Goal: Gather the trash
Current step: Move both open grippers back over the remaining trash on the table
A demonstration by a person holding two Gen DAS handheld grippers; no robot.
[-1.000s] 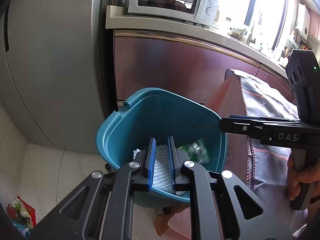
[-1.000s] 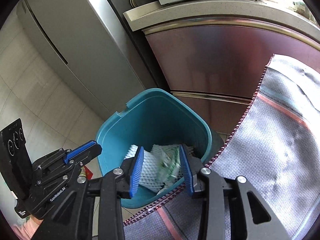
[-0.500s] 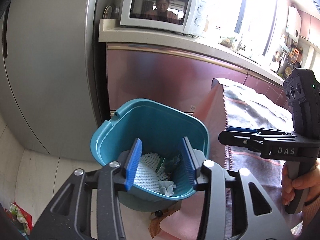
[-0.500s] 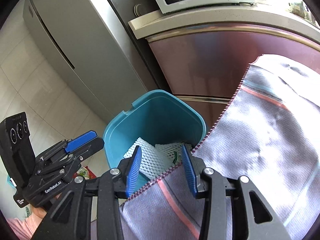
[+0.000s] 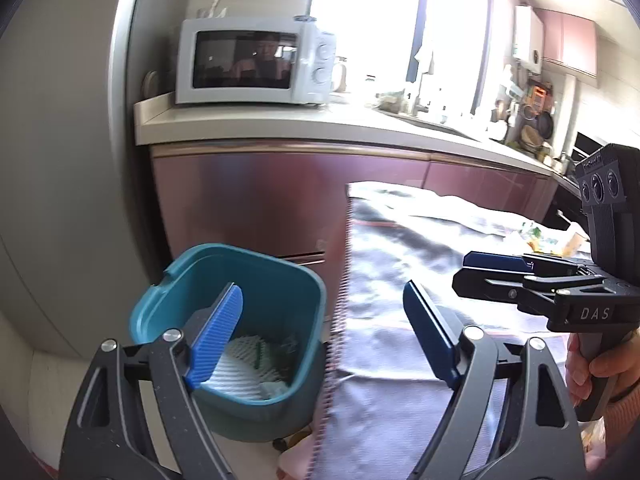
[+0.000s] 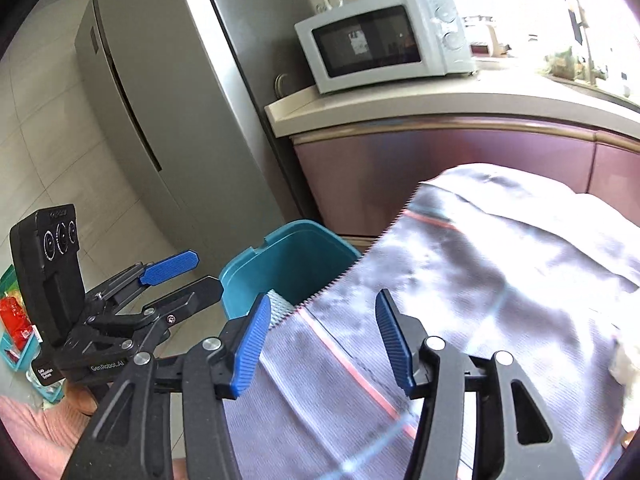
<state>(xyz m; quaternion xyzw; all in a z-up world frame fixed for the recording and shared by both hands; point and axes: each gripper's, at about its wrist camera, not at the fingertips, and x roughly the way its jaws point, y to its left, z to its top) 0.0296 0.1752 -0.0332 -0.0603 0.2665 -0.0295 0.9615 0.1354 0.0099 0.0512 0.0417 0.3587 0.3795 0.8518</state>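
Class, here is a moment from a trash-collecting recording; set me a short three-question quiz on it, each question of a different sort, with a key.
1. True or false: the left gripper is shut on a piece of trash.
2. Multiple choice: the white foam net lies (A) on the tablecloth, (B) inside the teal bin, (C) on the microwave.
3. Fill in: the teal bin stands on the floor beside the table covered by a grey ______.

Key
1. False; the left gripper is open and empty, as is the right gripper.
2. B.
3. tablecloth.
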